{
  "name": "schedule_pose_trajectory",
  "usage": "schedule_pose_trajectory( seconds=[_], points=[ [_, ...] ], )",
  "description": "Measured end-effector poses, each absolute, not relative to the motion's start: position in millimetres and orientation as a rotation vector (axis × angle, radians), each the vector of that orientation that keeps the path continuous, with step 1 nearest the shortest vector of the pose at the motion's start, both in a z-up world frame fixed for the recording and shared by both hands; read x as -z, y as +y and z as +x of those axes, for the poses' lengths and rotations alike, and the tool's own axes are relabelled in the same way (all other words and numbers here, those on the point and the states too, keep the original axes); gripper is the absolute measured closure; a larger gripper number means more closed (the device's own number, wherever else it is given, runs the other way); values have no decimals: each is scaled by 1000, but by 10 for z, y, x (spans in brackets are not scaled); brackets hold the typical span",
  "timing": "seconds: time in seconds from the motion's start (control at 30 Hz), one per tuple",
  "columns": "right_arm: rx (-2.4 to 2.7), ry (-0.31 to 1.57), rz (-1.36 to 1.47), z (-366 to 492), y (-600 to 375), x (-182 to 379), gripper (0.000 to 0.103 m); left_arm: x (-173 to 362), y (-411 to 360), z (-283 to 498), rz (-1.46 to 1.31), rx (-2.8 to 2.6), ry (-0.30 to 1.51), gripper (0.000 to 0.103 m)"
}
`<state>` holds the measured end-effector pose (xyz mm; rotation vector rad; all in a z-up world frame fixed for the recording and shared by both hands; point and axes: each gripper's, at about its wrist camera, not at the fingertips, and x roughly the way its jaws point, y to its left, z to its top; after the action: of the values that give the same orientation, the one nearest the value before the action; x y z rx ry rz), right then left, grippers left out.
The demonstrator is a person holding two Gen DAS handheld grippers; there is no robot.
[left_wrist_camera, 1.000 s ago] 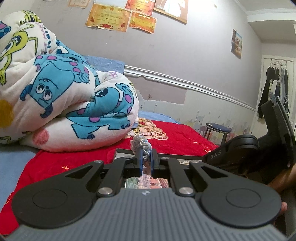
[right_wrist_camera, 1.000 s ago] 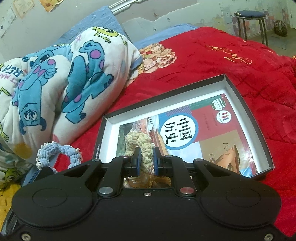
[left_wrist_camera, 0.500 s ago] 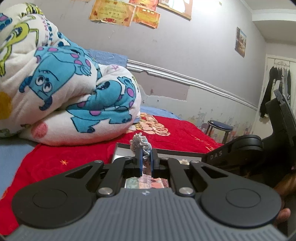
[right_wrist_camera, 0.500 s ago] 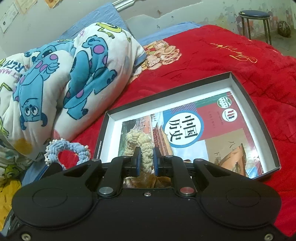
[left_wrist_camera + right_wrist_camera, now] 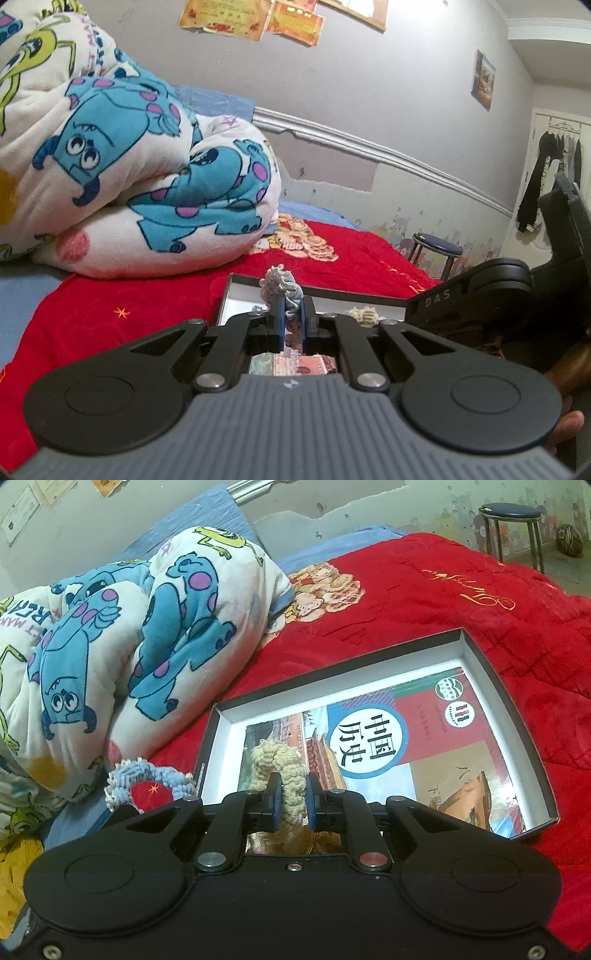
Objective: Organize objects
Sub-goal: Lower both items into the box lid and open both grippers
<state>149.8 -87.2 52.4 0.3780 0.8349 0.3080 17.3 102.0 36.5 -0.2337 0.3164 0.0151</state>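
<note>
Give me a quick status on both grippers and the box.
Left gripper shut on blue scrunchie. Right gripper shut on cream scrunchie, over the box and the book in it. Nothing in the way.

Home bedroom: bed w/ red bedspread [image 5: 461, 602], rolled cartoon-print quilt [image 5: 140, 166], paper certificates [image 5: 225, 16] taped on the wall, stool [image 5: 437, 251] by the wall, clothes [image 5: 550, 166] hanging at far right.
</note>
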Motion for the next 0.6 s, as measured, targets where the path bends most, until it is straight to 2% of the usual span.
schedule_pose_trajectory(
  seconds=[0.5, 0.6],
  points=[
    [-310, 876, 347, 1858, -571, -285, 89, -42, 939, 644, -201, -45, 446, 90],
    [-303, 890, 329, 1882, -533, -214, 89, -2, 920, 711, -198, -33, 474, 82]
  ],
)
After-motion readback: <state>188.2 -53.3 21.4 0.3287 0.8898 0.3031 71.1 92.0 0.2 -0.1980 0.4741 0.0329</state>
